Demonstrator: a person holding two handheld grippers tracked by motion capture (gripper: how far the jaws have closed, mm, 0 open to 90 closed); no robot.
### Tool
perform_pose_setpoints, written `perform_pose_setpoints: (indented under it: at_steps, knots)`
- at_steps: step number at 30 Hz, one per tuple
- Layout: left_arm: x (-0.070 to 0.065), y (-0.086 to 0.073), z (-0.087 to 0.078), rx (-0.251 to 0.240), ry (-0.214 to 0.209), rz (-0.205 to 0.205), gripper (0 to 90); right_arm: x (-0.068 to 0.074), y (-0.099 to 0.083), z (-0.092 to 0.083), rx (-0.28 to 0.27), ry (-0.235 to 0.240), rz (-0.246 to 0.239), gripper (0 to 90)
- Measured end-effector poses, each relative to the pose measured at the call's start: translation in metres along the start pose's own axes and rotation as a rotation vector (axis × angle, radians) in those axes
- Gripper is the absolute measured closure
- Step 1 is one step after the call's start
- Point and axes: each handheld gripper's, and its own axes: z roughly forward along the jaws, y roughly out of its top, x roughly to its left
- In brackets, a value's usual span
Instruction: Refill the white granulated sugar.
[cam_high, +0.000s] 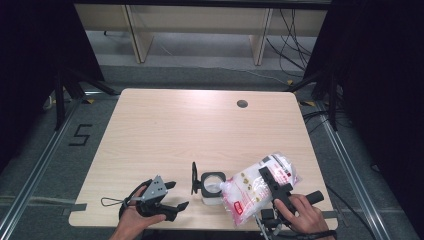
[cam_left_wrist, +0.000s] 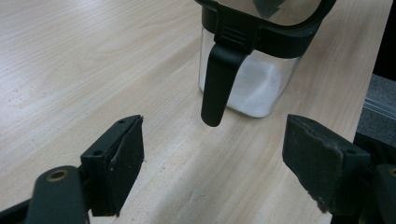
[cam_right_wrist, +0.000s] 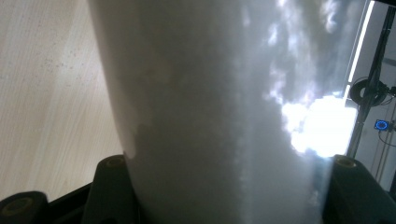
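My right gripper (cam_high: 264, 176) clamped the powder bag (cam_high: 260, 187), tilted toward ten o'clock, pouring into the glass jar (cam_high: 212, 188); left gripper (cam_high: 175, 195) stood apart; next, tip steeper, I judged.

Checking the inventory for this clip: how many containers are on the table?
2: a clear jar with its black lid flipped open near the front edge, and a plastic bag tilted over it, held by the right gripper.

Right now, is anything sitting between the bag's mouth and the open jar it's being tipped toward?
Nothing visible blocks it. The right gripper holds the bag tilted with its corner at the rim of the jar. The lid stands flipped open on the far side. The left gripper waits open, beside the jar.
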Motion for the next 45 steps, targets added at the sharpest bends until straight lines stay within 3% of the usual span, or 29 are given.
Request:
perform_pose_setpoints:
  at_steps: [2, 3, 4, 6, 7, 8, 9, 10, 11, 13, 14, 15, 16, 17, 19, 23, 25, 26, 28, 30, 33, 45]
  knots:
    - [-0.0005, 0.0001, 0.0013, -0.006, -0.003, -0.006, 20.3, -0.0004, 0.0011, -0.0003, 0.01, 0.019, -0.011, 45.3]
    - [-0.0019, -0.0007, 0.0027, -0.006, -0.001, -0.026, 20.3, 0.0033, 0.0004, 0.0009, -0.007, 0.006, 0.021, 45.4]
    - [-0.0019, -0.0007, 0.0027, -0.006, -0.001, -0.026, 20.3, 0.0033, 0.0004, 0.0009, -0.007, 0.006, 0.021, 45.4]
    - [-0.0017, -0.0008, 0.0027, -0.008, -0.01, -0.013, 20.3, 0.0006, 0.001, 0.002, -0.01, 0.015, -0.02, 45.6]
    - [-0.002, -0.0007, 0.002, -0.005, 0.001, -0.012, 20.3, 0.0006, 0.001, 0.002, -0.01, 0.015, -0.02, 45.6]
    - [-0.0027, -0.0005, 0.0007, 0.005, 0.005, -0.036, 20.3, 0.0014, 0.0006, 0.0022, -0.014, 0.009, -0.011, 45.7]
    - [-0.0027, -0.0005, 0.0007, 0.005, 0.005, -0.036, 20.3, 0.0014, 0.0006, 0.0022, -0.014, 0.009, -0.011, 45.7]
    - [-0.0007, -0.0001, 0.0007, 0.0, 0.002, -0.006, 20.3, 0.0014, 0.0005, 0.0024, -0.018, 0.008, -0.006, 45.7]
    - [-0.0012, -0.0006, 0.0014, -0.006, 0.003, -0.019, 20.3, -0.0012, 0.0, 0.0021, -0.023, 0.002, -0.024, 45.8]
    - [-0.0012, -0.0006, 0.0014, -0.004, 0.003, -0.017, 20.3, -0.001, -0.0007, 0.0021, -0.026, -0.01, -0.015, 45.9]
    - [-0.0027, -0.001, 0.0018, -0.001, 0.002, -0.039, 20.3, 0.0023, -0.0023, 0.0001, 0.003, -0.004, 0.038, 45.9]
    - [-0.0027, -0.001, 0.0018, -0.001, 0.002, -0.039, 20.3, 0.0023, -0.0023, 0.0001, 0.003, -0.004, 0.038, 45.9]
    - [-0.0031, -0.001, 0.0019, -0.005, 0.002, -0.039, 20.3, -0.0007, -0.0029, 0.0006, -0.006, 0.0, 0.01, 46.0]
    - [-0.0011, -0.0004, 0.001, 0.003, 0.0, -0.005, 20.3, -0.0026, -0.0029, 0.0003, -0.008, -0.004, -0.012, 46.0]
    - [-0.0036, -0.001, 0.001, 0.001, 0.002, -0.032, 20.3, -0.0012, -0.0027, -0.0011, 0.014, 0.015, 0.001, 46.1]
    - [-0.0026, -0.0011, 0.0018, -0.004, 0.0, -0.025, 20.3, -0.0008, -0.0025, -0.0007, 0.017, 0.017, 0.018, 46.1]
    - [-0.002, -0.0011, 0.0009, 0.007, 0.006, -0.012, 20.3, -0.0009, -0.0023, -0.0005, 0.016, 0.016, 0.013, 46.1]
    - [-0.0035, -0.0014, 0.0006, 0.001, 0.006, -0.027, 20.3, -0.0035, -0.0023, -0.0008, 0.002, 0.004, -0.03, 46.1]
    - [-0.0039, -0.0017, 0.0005, -0.001, 0.005, -0.035, 20.3, -0.0017, -0.0029, -0.0014, 0.014, 0.012, -0.003, 46.2]
    - [-0.0017, -0.001, 0.0, 0.0, -0.006, -0.004, 20.3, -0.0015, -0.0036, -0.0005, 0.004, 0.001, 0.002, 46.2]
    - [-0.0019, -0.0009, 0.0001, -0.001, -0.003, -0.005, 20.3, -0.0014, -0.0036, -0.001, 0.007, 0.001, 0.008, 46.2]
    - [-0.0026, -0.0011, -0.0005, -0.008, -0.001, -0.022, 20.3, -0.0021, -0.0026, -0.002, 0.011, 0.007, -0.002, 46.3]
